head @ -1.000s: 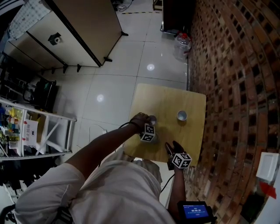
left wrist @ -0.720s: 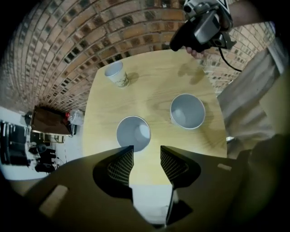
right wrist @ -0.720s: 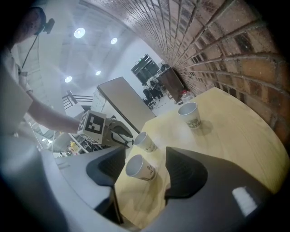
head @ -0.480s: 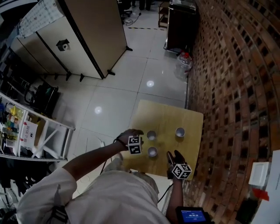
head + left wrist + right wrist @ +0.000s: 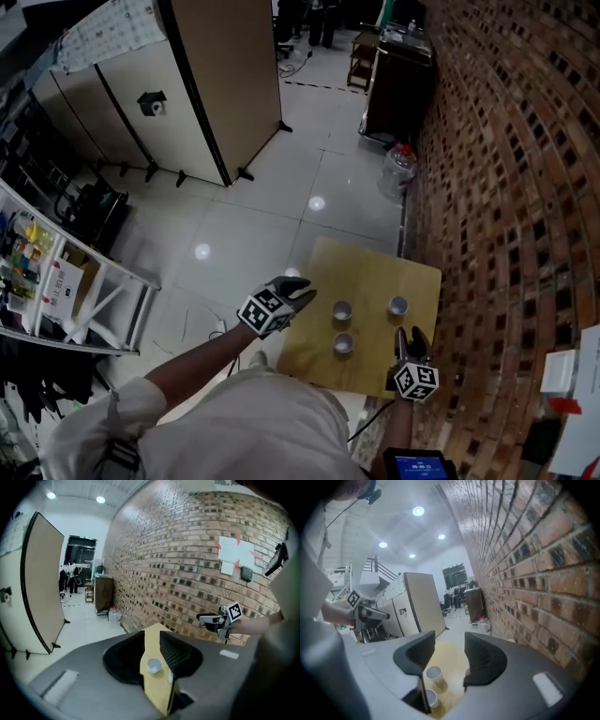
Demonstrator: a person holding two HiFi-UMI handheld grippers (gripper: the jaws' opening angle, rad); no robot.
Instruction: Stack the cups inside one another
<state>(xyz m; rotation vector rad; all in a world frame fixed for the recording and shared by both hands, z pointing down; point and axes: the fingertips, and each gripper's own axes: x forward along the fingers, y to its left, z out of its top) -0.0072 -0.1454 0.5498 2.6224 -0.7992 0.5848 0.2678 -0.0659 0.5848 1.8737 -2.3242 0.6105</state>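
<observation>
Three round white cups (image 5: 342,310) stand apart, mid-table, on the smooth square wood table (image 5: 370,267). Left gripper (image 5: 300,289) hovers at the table's 9 o'clock, right gripper (image 5: 411,339) at 5 o'clock. Both sets of jaws apart, just been closing, nothing between them.

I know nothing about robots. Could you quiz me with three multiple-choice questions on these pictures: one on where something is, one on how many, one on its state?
1. Where do the cups stand? A the floor; B the wooden table; C a white shelf.
2. How many cups are there? A two; B three; C five.
3. Are they stacked? A all nested; B two nested; C none, all apart.
Answers: B, all of them sit on the wooden table; B, the head view shows three open rims; C, each stands alone with bare wood between.
</observation>
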